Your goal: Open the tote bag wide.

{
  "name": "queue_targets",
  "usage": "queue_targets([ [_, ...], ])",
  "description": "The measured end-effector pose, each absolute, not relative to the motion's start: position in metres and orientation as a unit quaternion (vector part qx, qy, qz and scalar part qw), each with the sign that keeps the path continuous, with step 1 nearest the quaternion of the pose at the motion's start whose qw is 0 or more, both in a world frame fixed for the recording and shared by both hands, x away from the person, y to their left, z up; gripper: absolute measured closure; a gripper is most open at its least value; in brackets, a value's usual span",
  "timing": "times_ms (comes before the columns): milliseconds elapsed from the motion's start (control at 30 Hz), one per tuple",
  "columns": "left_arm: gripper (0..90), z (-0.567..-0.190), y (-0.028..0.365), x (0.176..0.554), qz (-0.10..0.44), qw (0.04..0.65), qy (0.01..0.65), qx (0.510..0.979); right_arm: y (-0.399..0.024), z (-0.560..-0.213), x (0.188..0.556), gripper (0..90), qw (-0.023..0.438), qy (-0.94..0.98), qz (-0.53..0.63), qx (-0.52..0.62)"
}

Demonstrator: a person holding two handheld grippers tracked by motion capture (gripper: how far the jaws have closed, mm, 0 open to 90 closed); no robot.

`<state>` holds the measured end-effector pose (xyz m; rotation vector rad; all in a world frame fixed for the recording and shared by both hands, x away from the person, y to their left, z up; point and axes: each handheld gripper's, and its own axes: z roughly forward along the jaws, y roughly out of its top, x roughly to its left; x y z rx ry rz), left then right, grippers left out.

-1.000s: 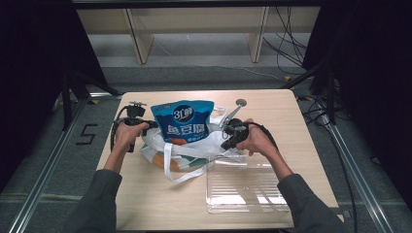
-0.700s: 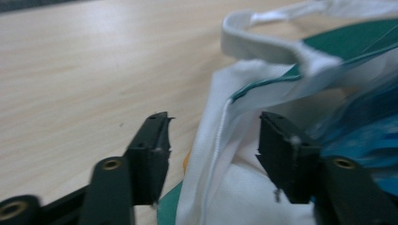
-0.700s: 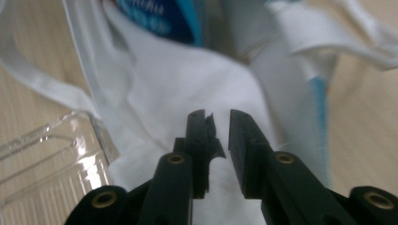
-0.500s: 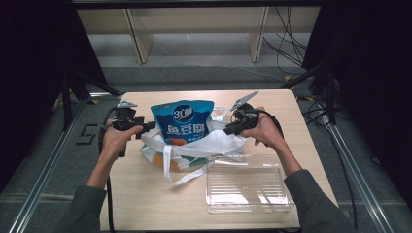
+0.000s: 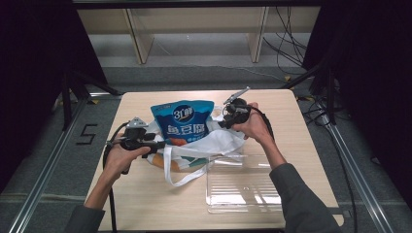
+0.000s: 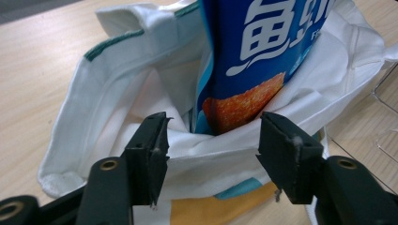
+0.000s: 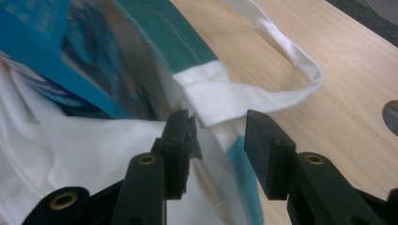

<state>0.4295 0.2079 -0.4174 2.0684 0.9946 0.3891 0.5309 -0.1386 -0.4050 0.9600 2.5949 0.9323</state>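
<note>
A blue snack pouch (image 5: 182,121) stands upright in a white tote bag (image 5: 221,143) with green trim at the middle of the table. My left gripper (image 5: 158,144) is at the bag's left side. Its jaws have just been opening and stand apart in front of the bag's white rim (image 6: 206,154), with the pouch (image 6: 263,47) behind. My right gripper (image 5: 224,121) is at the bag's right rim. Its jaws have also just been opening. The seam where the strap meets the rim (image 7: 211,101) lies loosely between them, not pinched.
A clear plastic tray (image 5: 243,187) lies on the wooden table (image 5: 301,145) just near-right of the bag. The bag's long strap (image 5: 177,172) trails toward the near edge, and another loop (image 7: 291,89) lies on the wood. A round hole (image 7: 392,110) is in the tabletop.
Both grippers were shut at the bag's rim a second ago and now stand open. The left hand has drawn back toward the near edge; the right hand has lifted slightly away.
</note>
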Motion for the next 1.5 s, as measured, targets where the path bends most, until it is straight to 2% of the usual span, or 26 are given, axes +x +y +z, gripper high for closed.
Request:
queue_targets([
  [167, 46.3, -0.42, 0.204, 0.43, 0.15, 0.407, 0.378, 0.818, -0.141, -0.408, 0.536, 63.7, 0.109, 0.877, 0.313, 0.347],
  [233, 50.0, -0.421, 0.203, 0.43, 0.144, 0.417, 0.38, 0.813, -0.142, -0.414, 0.54, 72.3, 0.108, 0.878, 0.316, 0.343],
  [267, 50.0, -0.421, 0.202, 0.429, 0.147, 0.421, 0.377, 0.812, -0.142, -0.414, 0.54, 72.3, 0.108, 0.878, 0.316, 0.343],
  [300, 49.2, -0.419, 0.203, 0.428, 0.142, 0.444, 0.37, 0.804, -0.143, -0.414, 0.541, 80.0, 0.114, 0.877, 0.311, 0.348],
  [400, 47.4, -0.416, 0.202, 0.424, 0.132, 0.47, 0.382, 0.784, -0.145, -0.413, 0.541, 82.4, 0.108, 0.877, 0.313, 0.348],
  [467, 45.8, -0.413, 0.2, 0.422, 0.144, 0.452, 0.36, 0.804, -0.144, -0.412, 0.539, 84.0, 0.107, 0.878, 0.308, 0.351],
  [533, 48.6, -0.417, 0.193, 0.419, 0.123, 0.456, 0.358, 0.806, -0.144, -0.411, 0.539, 84.5, 0.108, 0.878, 0.306, 0.351],
  [567, 47.2, -0.419, 0.189, 0.418, 0.104, 0.459, 0.351, 0.81, -0.144, -0.411, 0.538, 84.7, 0.105, 0.877, 0.305, 0.356],
  [667, 47.5, -0.425, 0.178, 0.416, 0.1, 0.432, 0.324, 0.836, -0.144, -0.412, 0.54, 85.2, 0.11, 0.876, 0.311, 0.352],
  [700, 50.5, -0.432, 0.172, 0.416, 0.102, 0.408, 0.316, 0.85, -0.144, -0.411, 0.54, 85.8, 0.112, 0.878, 0.306, 0.351],
  [800, 64.2, -0.438, 0.168, 0.415, 0.102, 0.394, 0.306, 0.861, -0.145, -0.41, 0.54, 86.6, 0.113, 0.877, 0.303, 0.355],
  [833, 64.2, -0.441, 0.167, 0.413, 0.093, 0.391, 0.301, 0.865, -0.146, -0.409, 0.54, 87.1, 0.115, 0.875, 0.301, 0.36],
  [900, 72.3, -0.446, 0.166, 0.409, 0.096, 0.379, 0.286, 0.875, -0.148, -0.408, 0.54, 88.0, 0.113, 0.87, 0.3, 0.374],
  [933, 74.6, -0.447, 0.166, 0.406, 0.095, 0.37, 0.276, 0.882, -0.15, -0.41, 0.544, 88.2, 0.129, 0.872, 0.307, 0.358],
  [1067, 79.7, -0.455, 0.167, 0.398, 0.09, 0.347, 0.247, 0.9, -0.155, -0.41, 0.549, 88.5, 0.134, 0.866, 0.304, 0.374],
  [1333, 79.0, -0.47, 0.169, 0.393, 0.067, 0.354, 0.271, 0.893, -0.155, -0.426, 0.557, 88.4, 0.132, 0.866, 0.274, 0.397],
  [1400, 70.2, -0.466, 0.17, 0.393, 0.061, 0.368, 0.28, 0.885, -0.154, -0.427, 0.557, 88.0, 0.133, 0.866, 0.269, 0.401],
  [1433, 70.2, -0.464, 0.171, 0.393, 0.055, 0.38, 0.288, 0.877, -0.154, -0.426, 0.557, 87.0, 0.132, 0.867, 0.267, 0.4],
  [1467, 65.1, -0.46, 0.173, 0.394, 0.056, 0.392, 0.296, 0.869, -0.153, -0.426, 0.557, 83.5, 0.138, 0.868, 0.267, 0.395],
  [1500, 54.6, -0.456, 0.175, 0.393, 0.061, 0.399, 0.303, 0.863, -0.152, -0.421, 0.554, 76.6, 0.138, 0.867, 0.271, 0.395],
])
